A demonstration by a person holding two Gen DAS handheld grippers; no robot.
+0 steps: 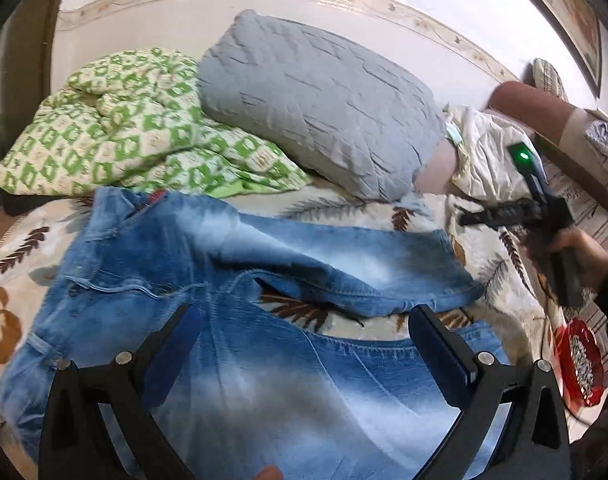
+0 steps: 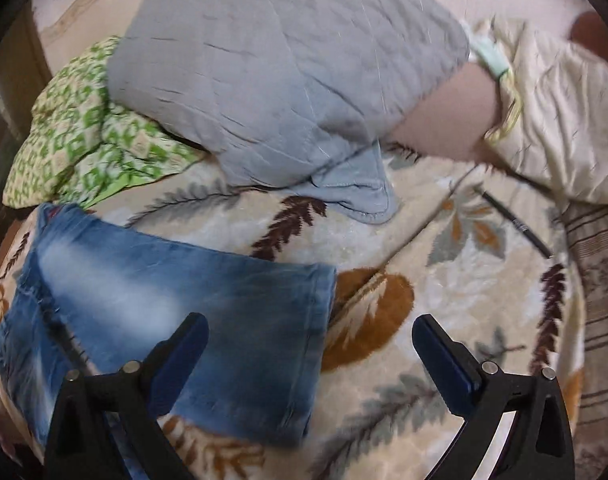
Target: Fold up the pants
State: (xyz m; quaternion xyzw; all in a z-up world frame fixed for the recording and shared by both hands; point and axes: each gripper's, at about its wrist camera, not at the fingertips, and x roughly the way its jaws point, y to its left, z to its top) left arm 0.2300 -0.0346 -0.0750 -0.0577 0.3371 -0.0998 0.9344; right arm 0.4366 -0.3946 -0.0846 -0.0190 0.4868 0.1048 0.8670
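The jeans [image 1: 232, 272] look heavy, limp and grippy, best pinched at a hem or waistband; left tongs [image 1: 304, 340] and right tongs [image 2: 310, 354] both gape empty

I am looking at my left gripper [image 1: 300, 332]: black angular arms carrying dark blue pads [image 1: 442, 354] and round silver screws. My right gripper [image 2: 310, 340] is showing the same build; from outside, its black body is glowing with a green light.

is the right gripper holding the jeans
No, the right gripper is open and empty above the jeans hem and blanket.
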